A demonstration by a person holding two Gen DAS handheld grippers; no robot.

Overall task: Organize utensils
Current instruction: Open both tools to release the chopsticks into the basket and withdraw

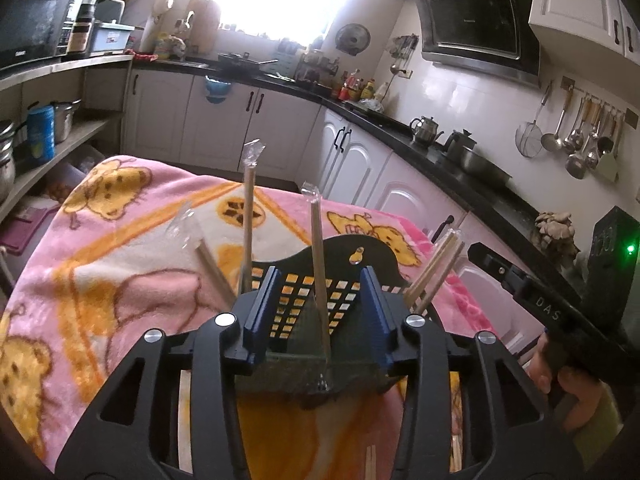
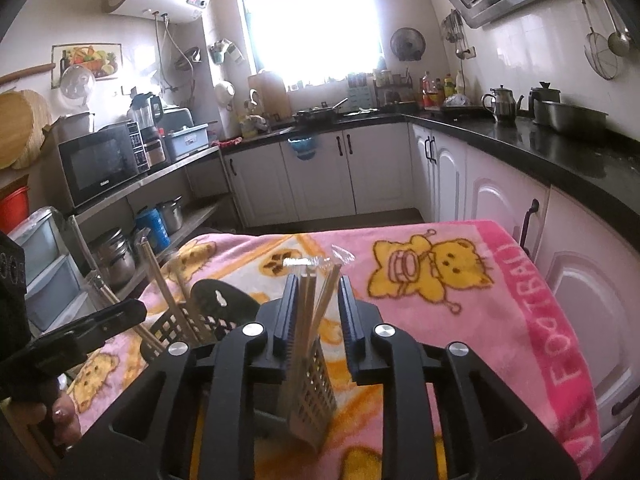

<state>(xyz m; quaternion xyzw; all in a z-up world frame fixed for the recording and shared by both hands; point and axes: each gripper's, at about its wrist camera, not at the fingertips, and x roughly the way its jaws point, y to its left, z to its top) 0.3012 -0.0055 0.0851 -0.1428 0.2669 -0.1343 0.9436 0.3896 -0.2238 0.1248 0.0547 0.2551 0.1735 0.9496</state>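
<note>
1. Left gripper (image 1: 316, 312), lower centre of its frame: my jaws stand apart, pads clear of the wrapped chopsticks (image 1: 320, 280) upright between them.
2. Right gripper (image 2: 318, 316): jaws narrow, not pressing the chopstick pairs (image 2: 314, 300) between them.
3. Black utensil basket (image 1: 344, 256) rests on the pink blanket (image 1: 120, 240), mid-frame.

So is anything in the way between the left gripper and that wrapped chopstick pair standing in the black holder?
Nothing visible. The wrapped chopsticks already stand between the left gripper's open fingers, their lower end inside the black holder. Neither pad appears to touch them.
</note>
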